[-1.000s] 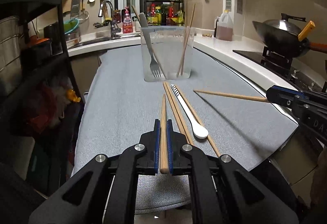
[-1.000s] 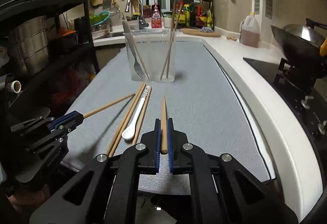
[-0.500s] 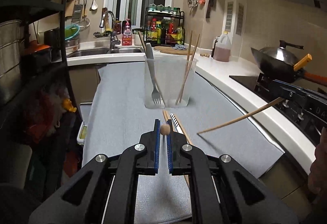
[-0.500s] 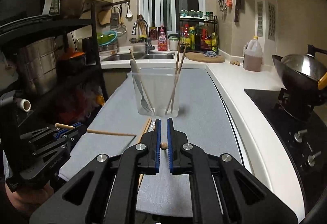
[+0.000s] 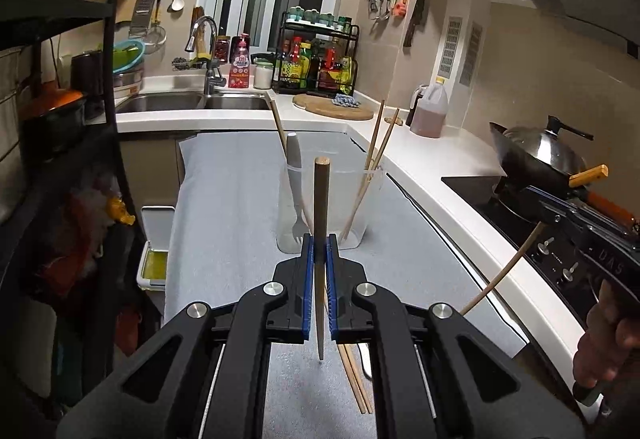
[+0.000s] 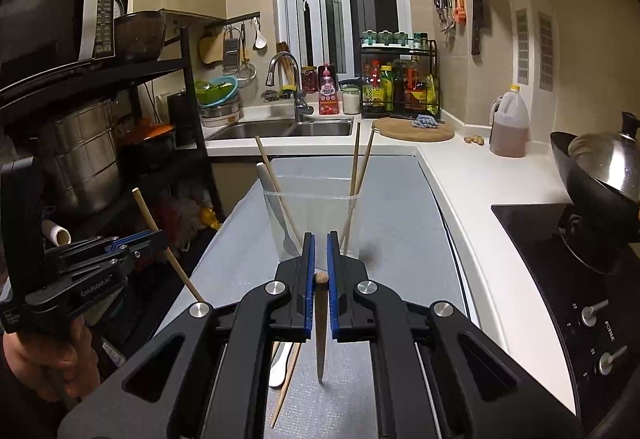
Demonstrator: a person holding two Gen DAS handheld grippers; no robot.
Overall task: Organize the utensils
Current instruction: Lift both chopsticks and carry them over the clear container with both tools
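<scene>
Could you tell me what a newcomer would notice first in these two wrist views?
Each gripper is shut on a wooden chopstick: the left gripper and the right gripper hold theirs tip down above the grey mat. Just ahead stands a clear cup holding a fork and chopsticks.
</scene>
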